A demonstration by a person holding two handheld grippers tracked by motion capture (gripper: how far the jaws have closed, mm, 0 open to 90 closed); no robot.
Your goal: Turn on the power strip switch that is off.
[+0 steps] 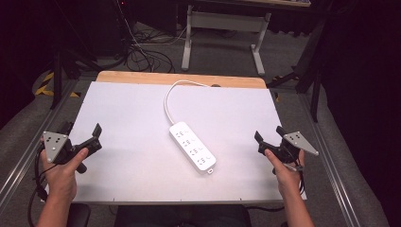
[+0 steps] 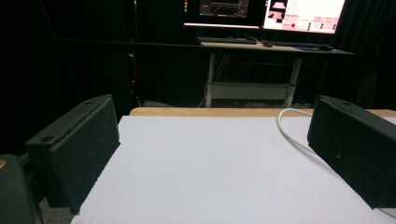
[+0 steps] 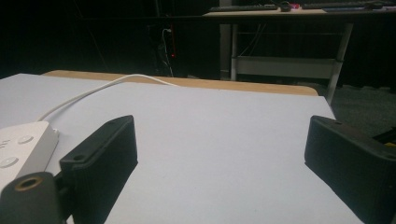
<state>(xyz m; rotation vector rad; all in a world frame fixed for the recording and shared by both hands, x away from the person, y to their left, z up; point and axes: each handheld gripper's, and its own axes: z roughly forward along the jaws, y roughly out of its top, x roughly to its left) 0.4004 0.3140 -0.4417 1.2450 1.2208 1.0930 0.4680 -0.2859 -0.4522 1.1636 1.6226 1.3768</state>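
Nothing is begun: the white power strip (image 1: pixel 193 147) lies untouched mid-table, cord running far. Left gripper (image 1: pixel 81 135) and right gripper (image 1: pixel 269 134) wait either side, jaws wide, holding nothing.

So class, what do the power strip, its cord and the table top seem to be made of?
Power strip: likely hard white plastic, smooth with moulded sockets.
Cord: probably rubbery white sheathing; it curves loosely.
Table top: matte white sheet, with what looks like a pale wooden edge behind.

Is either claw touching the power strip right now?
No, in the high view the power strip lies alone mid-table, with the left claw and right claw well off to its sides.
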